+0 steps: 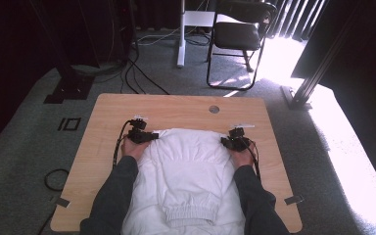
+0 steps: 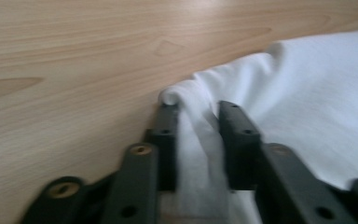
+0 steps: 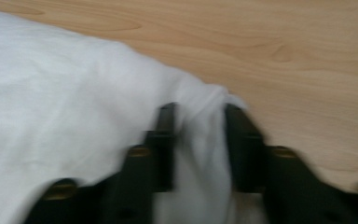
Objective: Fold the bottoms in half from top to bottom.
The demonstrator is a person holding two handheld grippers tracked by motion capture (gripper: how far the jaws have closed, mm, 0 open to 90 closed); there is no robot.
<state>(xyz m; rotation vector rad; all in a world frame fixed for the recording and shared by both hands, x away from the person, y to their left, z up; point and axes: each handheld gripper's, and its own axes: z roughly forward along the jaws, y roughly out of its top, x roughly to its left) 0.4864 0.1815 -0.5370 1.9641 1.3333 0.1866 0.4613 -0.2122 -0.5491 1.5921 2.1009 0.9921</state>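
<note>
The white garment (image 1: 186, 171) lies spread on the desk (image 1: 107, 110), its ribbed hem towards you and its far edge reaching across between your hands. You've got both far corners — your left hand-held gripper (image 1: 142, 137) sits at the far-left corner, jaws drawn in on a bunched fold of cloth (image 2: 193, 126). Your right hand-held gripper (image 1: 236, 142) is at the far-right corner, jaws likewise nipping a ridge of white fabric (image 3: 200, 126). Beyond the desk stands a black chair (image 1: 237, 34) on grey carpet (image 1: 24, 147).
</note>
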